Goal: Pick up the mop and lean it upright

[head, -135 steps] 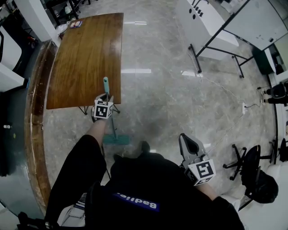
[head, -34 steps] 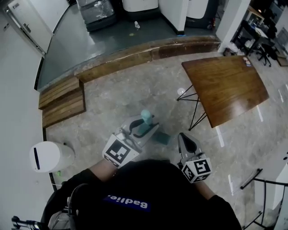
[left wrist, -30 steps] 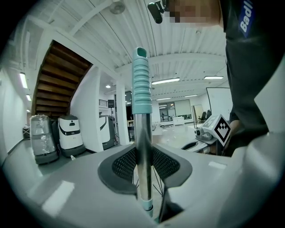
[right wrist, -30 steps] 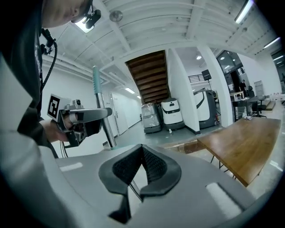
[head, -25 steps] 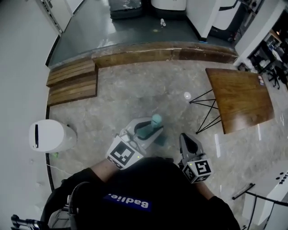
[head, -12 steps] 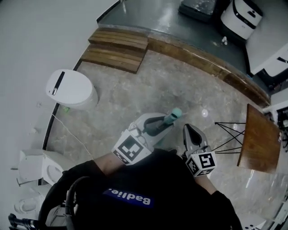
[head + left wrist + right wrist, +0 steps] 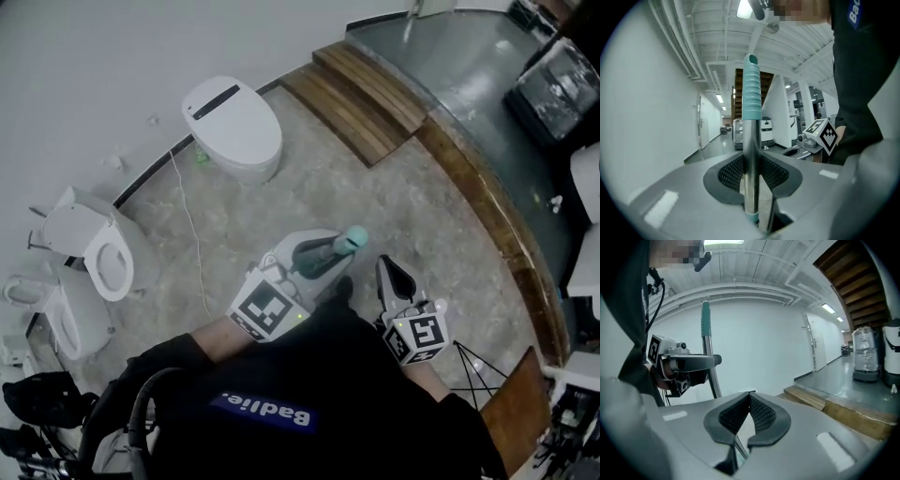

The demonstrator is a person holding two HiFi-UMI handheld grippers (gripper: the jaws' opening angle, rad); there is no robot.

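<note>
Though head view hides grip, own view shows left gripper [image 7: 751,172] clamping mop [image 7: 751,93].

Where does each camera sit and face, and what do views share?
Head view: on the person's head, facing down at speckled stone floor and white toilet; torso, left gripper, right gripper show.
Left gripper view: on that gripper, facing a corridor; jaws shut on the teal-gripped metal mop handle.
Right gripper view: on that gripper, facing a white wall; jaws together, empty.
Shared: all three show the mop handle.
</note>
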